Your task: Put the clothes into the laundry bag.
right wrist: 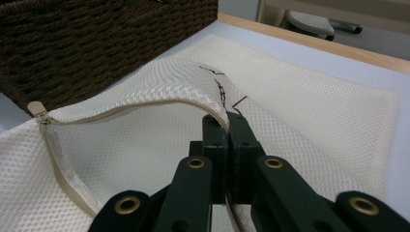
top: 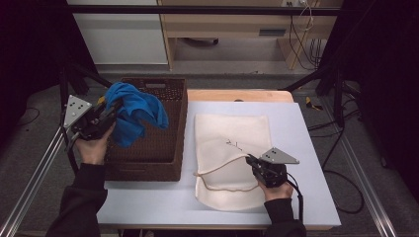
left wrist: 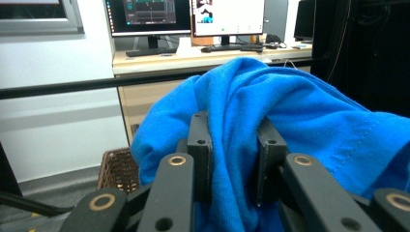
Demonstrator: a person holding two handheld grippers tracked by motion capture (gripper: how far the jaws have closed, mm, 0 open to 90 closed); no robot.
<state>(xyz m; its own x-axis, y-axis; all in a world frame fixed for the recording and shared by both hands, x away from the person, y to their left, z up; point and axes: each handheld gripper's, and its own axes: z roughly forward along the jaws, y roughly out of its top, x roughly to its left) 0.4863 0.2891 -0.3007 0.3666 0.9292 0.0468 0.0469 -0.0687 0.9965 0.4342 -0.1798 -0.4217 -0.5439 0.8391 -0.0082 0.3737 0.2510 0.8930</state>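
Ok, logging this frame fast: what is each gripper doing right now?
Left gripper: shut on the blue cloth, held up over the basket.
Right gripper: shut on the zipper edge of the mesh bag, lifting it open.

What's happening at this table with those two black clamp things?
A person works a handheld gripper in each hand. The left gripper is shut on a bright blue cloth, held up over the dark brown woven wicker basket. The right gripper pinches the zipped edge of a cream mesh laundry bag, lifting its opening off the pale table.
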